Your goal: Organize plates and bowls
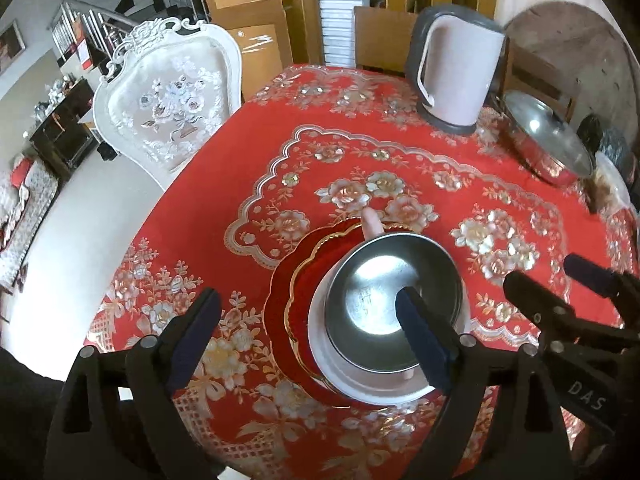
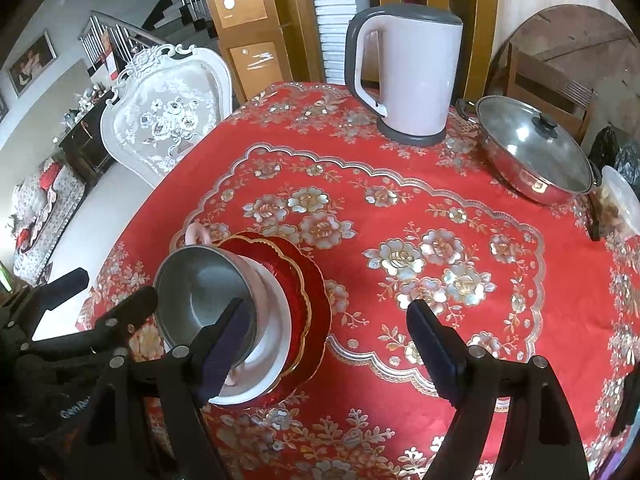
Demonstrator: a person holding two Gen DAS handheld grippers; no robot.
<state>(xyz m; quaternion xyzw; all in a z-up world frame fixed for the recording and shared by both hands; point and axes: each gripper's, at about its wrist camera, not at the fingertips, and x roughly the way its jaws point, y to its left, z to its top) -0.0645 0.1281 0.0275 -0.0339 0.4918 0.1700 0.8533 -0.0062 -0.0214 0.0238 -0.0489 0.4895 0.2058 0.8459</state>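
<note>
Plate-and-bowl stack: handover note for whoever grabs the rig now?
Left claw: open, empty, above the stack.
Right claw: open, empty, just right of the stack.
Stack sits near the table's front edge: metal bowl nested in white bowl, on two red gold-rimmed plates.
Done: everything visible is stacked.
Left: no loose plates or bowls in view; check off-camera, then back out.
Kettle and lidded pan stand at the far side.
</note>
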